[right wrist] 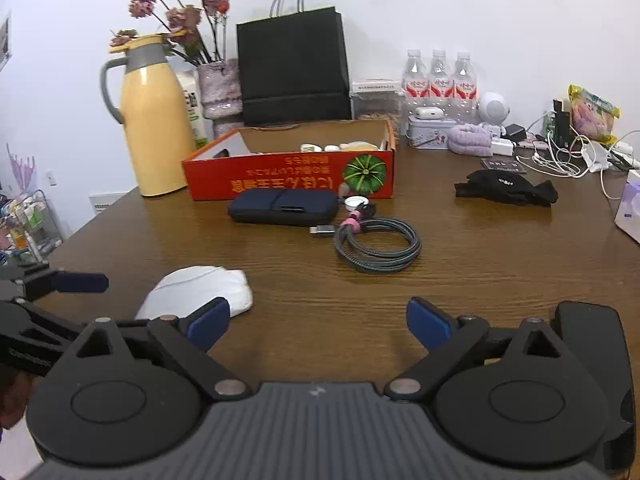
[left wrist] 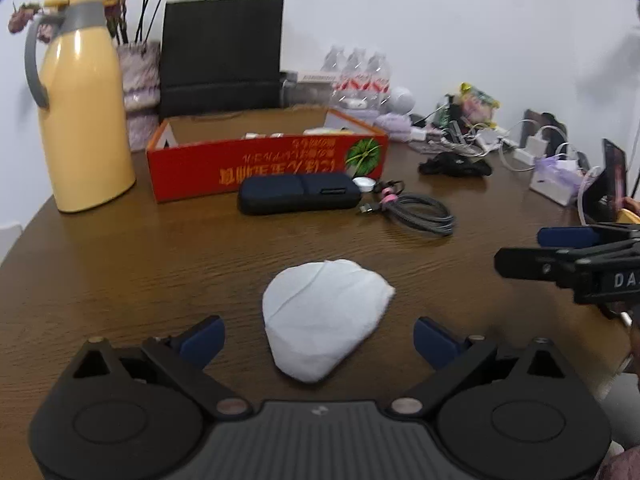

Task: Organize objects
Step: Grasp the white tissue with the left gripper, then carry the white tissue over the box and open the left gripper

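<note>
Soft, even room light; pale glare streaks the desk (right wrist: 460, 248) near the red box (right wrist: 288, 176). Fisheye bends the edges, corners darken, and the left view is slightly blurred.

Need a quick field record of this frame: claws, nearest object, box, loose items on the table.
left claw: open, white folded cloth between its fingers, not gripped
right claw: open, nothing between its fingers
red cardboard box: open top, small items inside
in front of box: dark blue zip case, coiled grey cable
left of box: yellow thermos jug
surface: wooden table
</note>
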### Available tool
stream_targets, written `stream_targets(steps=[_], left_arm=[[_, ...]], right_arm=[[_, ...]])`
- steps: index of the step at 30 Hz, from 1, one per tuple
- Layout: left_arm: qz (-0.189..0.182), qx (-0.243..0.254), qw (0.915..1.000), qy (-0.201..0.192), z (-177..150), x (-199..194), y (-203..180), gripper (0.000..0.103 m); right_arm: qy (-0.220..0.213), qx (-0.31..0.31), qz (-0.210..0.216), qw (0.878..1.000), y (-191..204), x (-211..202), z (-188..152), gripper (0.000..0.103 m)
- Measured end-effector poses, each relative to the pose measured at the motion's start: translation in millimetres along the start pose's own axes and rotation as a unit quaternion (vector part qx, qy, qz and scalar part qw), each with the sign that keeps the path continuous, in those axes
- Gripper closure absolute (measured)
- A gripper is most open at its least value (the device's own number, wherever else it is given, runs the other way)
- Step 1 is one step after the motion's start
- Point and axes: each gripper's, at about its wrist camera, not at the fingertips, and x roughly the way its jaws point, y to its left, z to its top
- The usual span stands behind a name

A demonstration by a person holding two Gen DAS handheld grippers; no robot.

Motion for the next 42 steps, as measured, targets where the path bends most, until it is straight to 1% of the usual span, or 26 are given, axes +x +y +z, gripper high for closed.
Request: stream_targets(steps=[3, 7, 8, 12, 13, 14, 15, 16, 17, 18, 19, 20, 21, 22, 23, 24, 26, 28, 30, 33, 37, 40, 42], left_arm=[[-0.004, 0.007, 1.0000, 0.000, 7, 19, 1, 0.003], [-0.015, 0.036, 0.9992, -0.005, 16, 42, -1, 0.002], [-0.015, 0.043, 0.9990, -0.002, 17, 46, -2, 0.002], [-0.021, 0.061, 0.9976, 0.025, 12, 60, -1, 0.004], [-0.025, 0.059, 0.9977, 0.021, 13, 59, 1, 0.016], [-0.025, 0.065, 0.9974, 0.018, 14, 58, 1, 0.030], [-0.027, 0.071, 0.9970, 0.017, 16, 57, 0, 0.032], [-0.031, 0.068, 0.9970, 0.018, 19, 59, 1, 0.039], [-0.031, 0.068, 0.9971, 0.015, 19, 60, 1, 0.043], [-0.026, 0.065, 0.9975, 0.012, 20, 61, 2, 0.044], [-0.024, 0.059, 0.9980, 0.008, 21, 62, 4, 0.048], [-0.021, 0.048, 0.9986, 0.001, 23, 62, 7, 0.052], [-0.017, 0.035, 0.9992, -0.007, 26, 63, 11, 0.055], [-0.011, 0.015, 0.9997, -0.016, 29, 63, 18, 0.062], [-0.009, -0.001, 0.9997, -0.021, 33, 63, 23, 0.065], [-0.006, -0.018, 0.9995, -0.025, 37, 64, 28, 0.066], [-0.001, -0.032, 0.9989, -0.035, 44, 65, 35, 0.071], [0.015, -0.042, 0.9980, -0.044, 51, 59, 39, 0.072], [0.018, -0.046, 0.9968, -0.062, 55, 45, 39, 0.072], [0.026, -0.050, 0.9953, -0.079, 55, 21, 35, 0.071], [0.027, -0.054, 0.9940, -0.092, 50, -11, 22, 0.071], [0.029, -0.042, 0.9944, -0.092, 40, -36, 8, 0.071], [0.026, -0.038, 0.9947, -0.092, 33, -52, -1, 0.071]], right_arm=[[-0.006, 0.004, -0.001, 1.000, -5, 20, 12, 0.012], [-0.025, 0.021, -0.001, 0.999, -16, 58, 40, 0.035], [-0.028, 0.027, -0.001, 0.999, -19, 70, 49, 0.038], [-0.033, 0.051, 0.006, 0.998, -28, 114, 78, 0.043], [-0.032, 0.059, 0.009, 0.998, -31, 128, 86, 0.044], [-0.027, 0.066, 0.008, 0.997, -33, 141, 92, 0.047], [-0.020, 0.074, 0.006, 0.997, -37, 156, 99, 0.049], [-0.009, 0.083, 0.004, 0.996, -39, 173, 104, 0.055], [0.002, 0.088, 0.002, 0.996, -41, 188, 107, 0.065], [0.015, 0.096, 0.002, 0.995, -42, 202, 108, 0.071], [0.028, 0.099, 0.004, 0.995, -43, 215, 109, 0.080], [0.034, 0.101, 0.007, 0.994, -43, 224, 109, 0.091], [0.038, 0.096, 0.009, 0.995, -41, 228, 108, 0.096], [0.038, 0.089, 0.005, 0.995, -38, 228, 107, 0.097], [0.035, 0.084, 0.006, 0.996, -36, 225, 106, 0.098], [0.028, 0.080, 0.013, 0.996, -35, 219, 106, 0.098], [0.015, 0.067, 0.018, 0.997, -30, 203, 107, 0.099], [-0.002, 0.046, 0.015, 0.999, -22, 179, 104, 0.099], [-0.009, 0.044, 0.032, 0.998, -15, 152, 94, 0.099], [-0.008, 0.039, 0.056, 0.998, -1, 111, 72, 0.099], [-0.007, 0.016, 0.081, 0.997, 18, 50, 37, 0.099], [0.000, 0.008, 0.097, 0.995, 25, 9, 12, 0.098], [-0.003, 0.016, 0.103, 0.995, 27, -15, 0, 0.098]])
